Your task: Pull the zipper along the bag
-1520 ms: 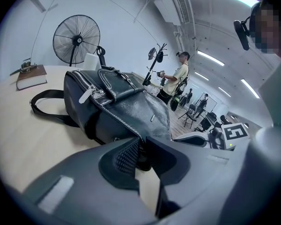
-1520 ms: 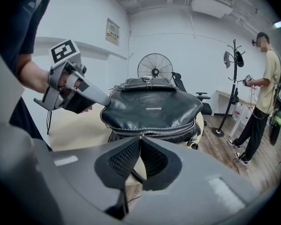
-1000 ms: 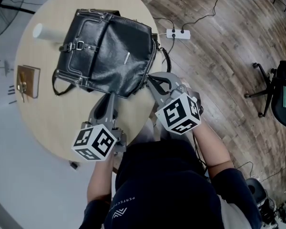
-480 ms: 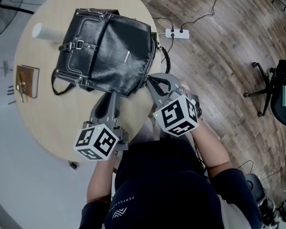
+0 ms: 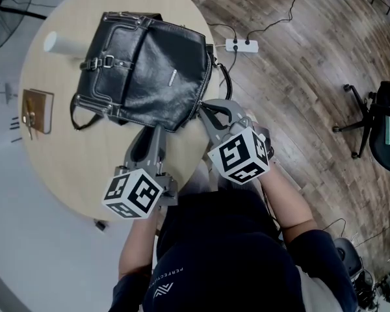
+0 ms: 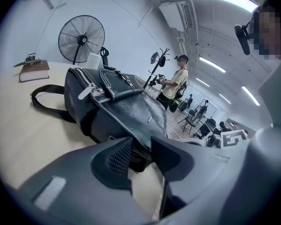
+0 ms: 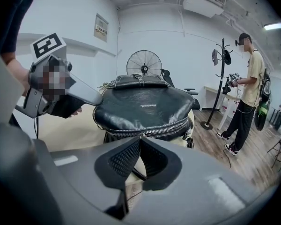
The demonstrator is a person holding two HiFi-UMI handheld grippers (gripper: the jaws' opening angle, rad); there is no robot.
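Far left on the round table (image 5: 65, 168) we've got a brown notebook (image 5: 38, 111) near the edge and a white cup (image 5: 55, 42) just beside the top corner of the black leather bag (image 5: 143, 64). The bag lies flat across the middle of the table, buckled flap towards the cup and strap looping out on the notebook side. The left gripper (image 5: 155, 130) comes up from the near edge, forearm (image 5: 135, 239) low and pointing almost straight away from the body, marker cube (image 5: 133, 194) on top. In its own view the jaws are narrowed down on the bag's near bottom edge, so it's pinching the leather there. The right gripper (image 5: 203, 109) sits just beside it at the bag's near right corner, angled inward, with the right forearm (image 5: 289, 200) coming in from the right. Its view shows the jaw tips pressed together right on the zipper pull (image 7: 140, 136), with the zipper (image 7: 161, 129) running off along the bag's edge. Further right on the wood floor there's a power strip (image 5: 242, 45) and an office chair (image 5: 383, 125).
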